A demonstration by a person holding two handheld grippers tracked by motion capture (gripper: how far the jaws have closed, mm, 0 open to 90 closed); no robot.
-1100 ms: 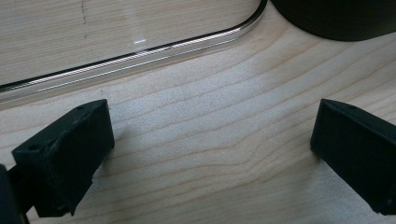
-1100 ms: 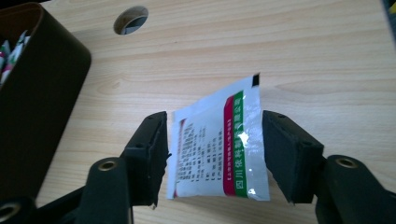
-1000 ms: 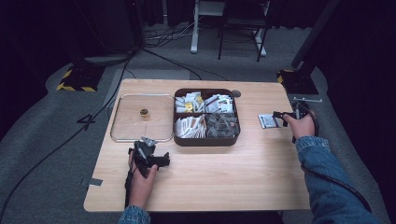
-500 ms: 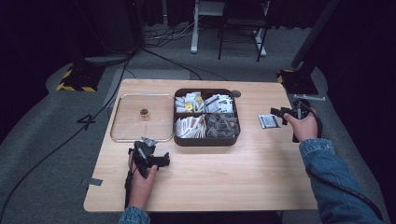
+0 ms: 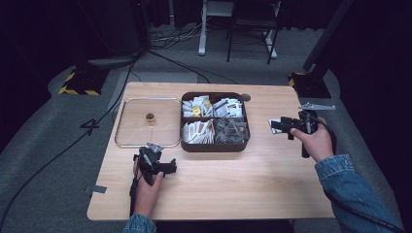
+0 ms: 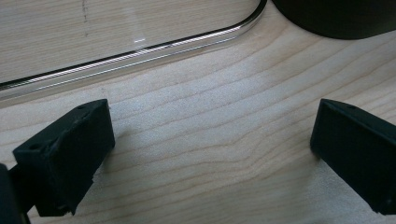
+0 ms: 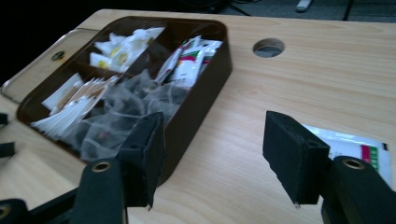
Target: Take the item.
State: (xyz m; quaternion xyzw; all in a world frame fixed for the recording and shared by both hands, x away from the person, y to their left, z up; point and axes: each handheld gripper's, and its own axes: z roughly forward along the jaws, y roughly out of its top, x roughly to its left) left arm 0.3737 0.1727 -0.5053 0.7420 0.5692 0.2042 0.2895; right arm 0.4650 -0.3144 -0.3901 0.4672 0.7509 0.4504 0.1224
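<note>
Hovering near the table's right edge, my right gripper (image 5: 275, 125) has its jaws released and empty; the white packet (image 7: 355, 151) lies flat just beyond them. My left gripper (image 6: 212, 149), also unclenched, rests near the front-left edge beside the clear tray (image 5: 127, 143).

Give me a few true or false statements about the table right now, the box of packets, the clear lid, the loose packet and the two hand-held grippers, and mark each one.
1. The dark box has four compartments filled with packets. True.
2. The right hand-held gripper is clamped on a packet. False: its jaws stand open with nothing between them.
3. A loose white packet lies on the table outside the box, by the right hand-held gripper. True.
4. The clear lid lies on the box. False: it lies flat on the table beside the box, towards the left hand-held gripper.
5. The left hand-held gripper is open over bare wood. True.
</note>
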